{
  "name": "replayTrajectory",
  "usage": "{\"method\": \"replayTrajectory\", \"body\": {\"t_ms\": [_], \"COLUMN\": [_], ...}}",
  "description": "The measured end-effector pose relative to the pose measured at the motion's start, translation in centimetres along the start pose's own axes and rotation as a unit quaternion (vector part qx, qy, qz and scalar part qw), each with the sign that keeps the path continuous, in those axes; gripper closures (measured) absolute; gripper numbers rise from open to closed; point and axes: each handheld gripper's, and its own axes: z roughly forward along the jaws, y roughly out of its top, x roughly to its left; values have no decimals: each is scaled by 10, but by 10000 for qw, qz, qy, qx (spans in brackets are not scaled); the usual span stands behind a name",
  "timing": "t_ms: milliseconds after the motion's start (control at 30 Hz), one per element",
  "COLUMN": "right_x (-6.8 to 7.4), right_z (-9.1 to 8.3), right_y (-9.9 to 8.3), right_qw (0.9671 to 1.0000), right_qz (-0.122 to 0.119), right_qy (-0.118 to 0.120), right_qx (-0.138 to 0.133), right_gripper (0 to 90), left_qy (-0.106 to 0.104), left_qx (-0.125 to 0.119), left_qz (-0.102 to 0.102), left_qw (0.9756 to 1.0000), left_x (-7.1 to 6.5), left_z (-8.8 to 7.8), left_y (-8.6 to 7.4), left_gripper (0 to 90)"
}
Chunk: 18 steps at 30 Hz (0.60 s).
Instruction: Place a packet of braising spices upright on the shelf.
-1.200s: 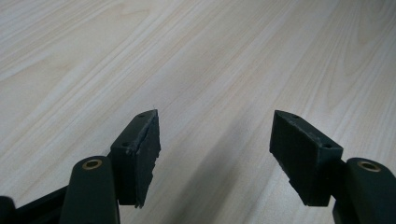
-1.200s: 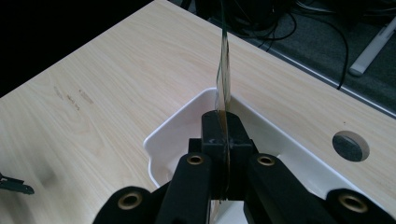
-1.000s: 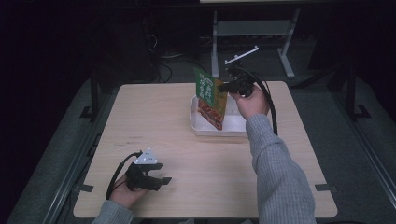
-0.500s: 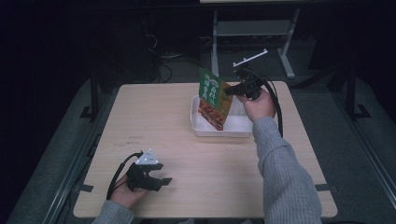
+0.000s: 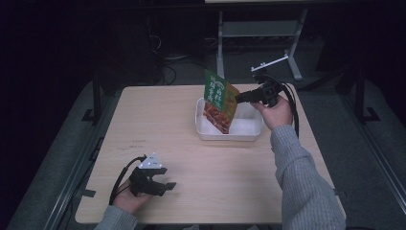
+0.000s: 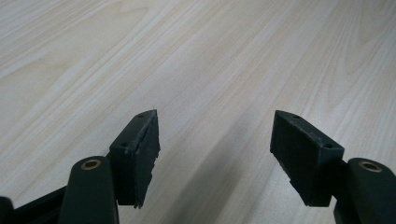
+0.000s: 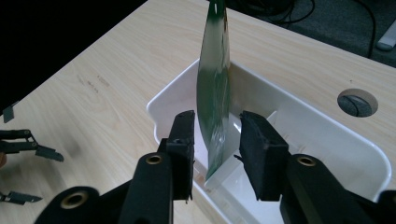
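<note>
— Since a second ago, what has changed?

— Slightly: the flat green-and-red printed food pouch [image 5: 219, 101] has shifted toward the middle of the shallow white rectangular plastic tray [image 5: 207, 132], along with the right gripper [image 5: 239, 98] beside it.

— Is that gripper pinching the pouch?

— In the right gripper view its jaws stand a little apart on either side of the pouch [image 7: 213, 88], which stands edge-on between them with its lower end inside the tray [image 7: 327, 135]; contact cannot be told.

— And the other?

— The left gripper [image 5: 165, 186] rests low at the near left of the pale wooden table [image 5: 158, 120], jaws spread wide over bare wood [image 6: 210, 60], holding nothing.
</note>
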Motion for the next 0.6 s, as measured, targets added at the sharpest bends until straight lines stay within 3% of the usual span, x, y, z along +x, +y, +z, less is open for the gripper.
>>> {"method": "replayTrajectory", "body": {"t_ms": [600], "right_x": [1], "right_z": [-15], "right_y": [-28], "right_qw": [9996], "right_qz": [-28], "right_qy": [245], "right_qx": [129], "right_gripper": [558], "left_qy": [23], "left_qx": [-1], "left_qz": [-15], "left_qw": [10000], "left_x": [0], "left_z": [-1], "left_y": [0], "left_gripper": [306]}}
